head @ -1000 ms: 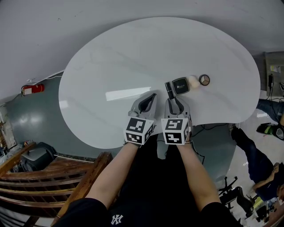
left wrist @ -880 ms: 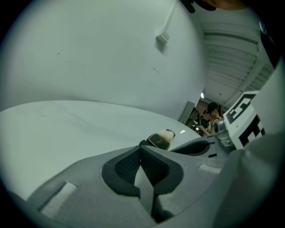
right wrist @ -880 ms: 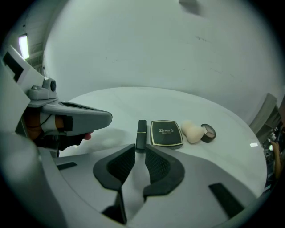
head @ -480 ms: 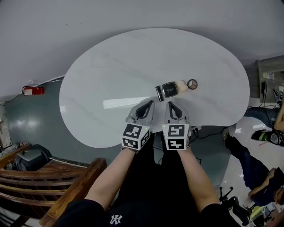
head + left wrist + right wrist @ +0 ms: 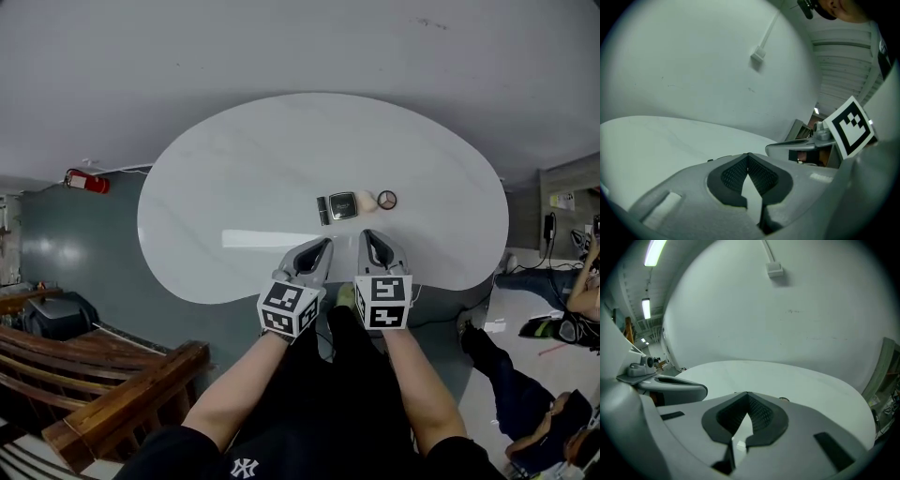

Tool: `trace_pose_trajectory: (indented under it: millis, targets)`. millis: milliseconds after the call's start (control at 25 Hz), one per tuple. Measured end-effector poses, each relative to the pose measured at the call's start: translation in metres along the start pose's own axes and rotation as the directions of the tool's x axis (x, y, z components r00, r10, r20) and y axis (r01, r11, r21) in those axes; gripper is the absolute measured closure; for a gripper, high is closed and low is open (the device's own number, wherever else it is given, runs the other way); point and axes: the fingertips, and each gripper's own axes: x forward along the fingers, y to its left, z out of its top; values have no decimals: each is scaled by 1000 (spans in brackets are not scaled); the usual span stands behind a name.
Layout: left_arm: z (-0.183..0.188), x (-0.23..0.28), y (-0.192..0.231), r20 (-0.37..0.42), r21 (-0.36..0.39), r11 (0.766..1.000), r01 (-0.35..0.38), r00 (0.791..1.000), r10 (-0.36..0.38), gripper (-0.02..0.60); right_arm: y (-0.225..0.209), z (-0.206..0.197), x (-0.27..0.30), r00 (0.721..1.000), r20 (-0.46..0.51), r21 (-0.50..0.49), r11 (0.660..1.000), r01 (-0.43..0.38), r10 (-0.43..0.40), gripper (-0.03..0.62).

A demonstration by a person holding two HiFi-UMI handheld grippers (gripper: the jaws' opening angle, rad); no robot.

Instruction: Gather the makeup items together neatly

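- table (image 5: 234, 187): white, kidney-shaped, glossy top; plain grey wall (image 5: 281, 47) behind it.
- makeup items: four pieces in one short row on the near right part of the table, set close together.
- stick (image 5: 322, 210): black, lying flat at the left end of the row, against the compact.
- compact (image 5: 343, 205): square, dark-edged, second in the row.
- sponge (image 5: 367, 201): beige, rounded, just right of the compact.
- round case (image 5: 387, 200): small, dark-rimmed, at the right end of the row, just beside the sponge.
- left gripper (image 5: 323, 244) (image 5: 748, 155): jaws clenched tip to tip, with nothing between them. It is held over the table's near edge, near the row but apart from it.
- right gripper (image 5: 367, 236) (image 5: 747, 394): jaws likewise pressed together and empty. It sits just beside the left gripper, pointing toward the row and touching no item.
- extinguisher (image 5: 86, 181): red, low by the wall at far left.
- bench (image 5: 112, 394): brown wood, lower left, well apart from the table.
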Motion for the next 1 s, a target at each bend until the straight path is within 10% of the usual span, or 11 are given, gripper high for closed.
trace_pose_trajectory:
  millis: [1000]
  targets:
    - [92, -118, -60, 181, 93, 991, 92, 978, -108, 572, 64, 92, -123, 967, 254, 16, 1000, 18, -22, 580]
